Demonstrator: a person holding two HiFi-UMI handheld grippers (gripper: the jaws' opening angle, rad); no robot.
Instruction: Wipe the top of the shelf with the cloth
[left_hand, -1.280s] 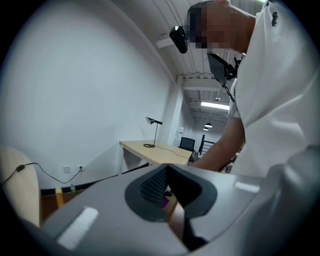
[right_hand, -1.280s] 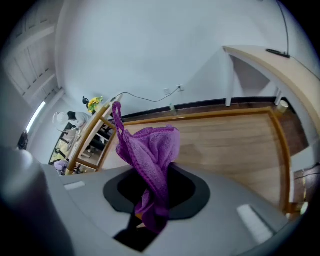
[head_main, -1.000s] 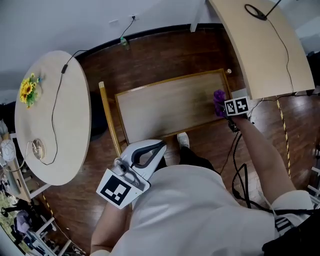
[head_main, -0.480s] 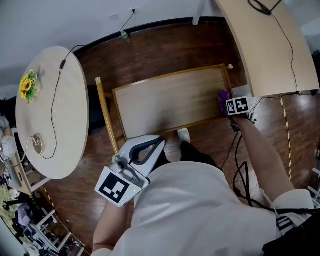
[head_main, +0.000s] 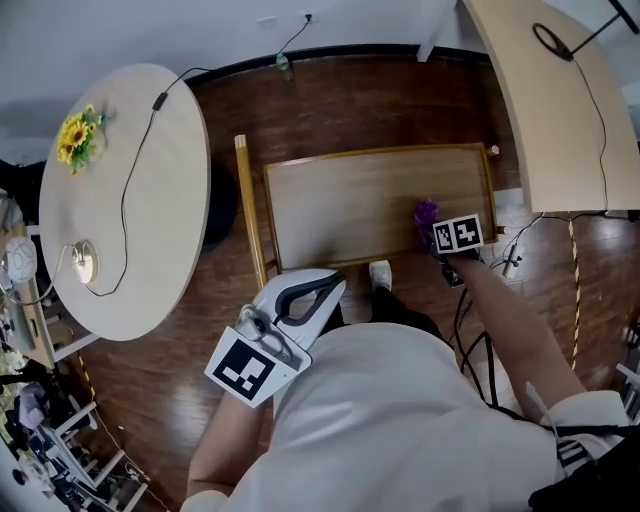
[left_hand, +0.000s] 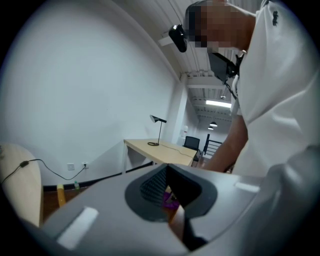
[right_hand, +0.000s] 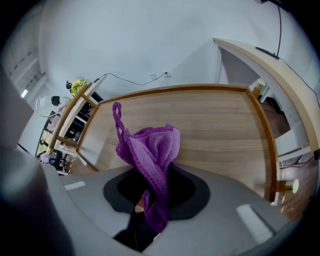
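The shelf top (head_main: 350, 205) is a pale wooden panel with a raised wooden rim, seen from above in the head view. A purple cloth (head_main: 426, 213) rests on its right part, near the front rim. My right gripper (head_main: 437, 228) is shut on that cloth and presses it against the wood. In the right gripper view the cloth (right_hand: 150, 147) bunches up out of the jaws and hides them, with the shelf top (right_hand: 215, 125) spread out behind. My left gripper (head_main: 322, 292) is held close to the person's body, away from the shelf, shut on nothing (left_hand: 167, 170).
A round pale table (head_main: 130, 230) with a sunflower bunch (head_main: 75, 137) and a cable stands to the left. A long desk (head_main: 555, 100) runs at the upper right. Black cables (head_main: 468, 335) lie on the dark wooden floor below the right arm.
My right gripper has slid the cloth leftward, away from the shelf's right rim. The left gripper has stayed by the body. The head view has shifted slightly.
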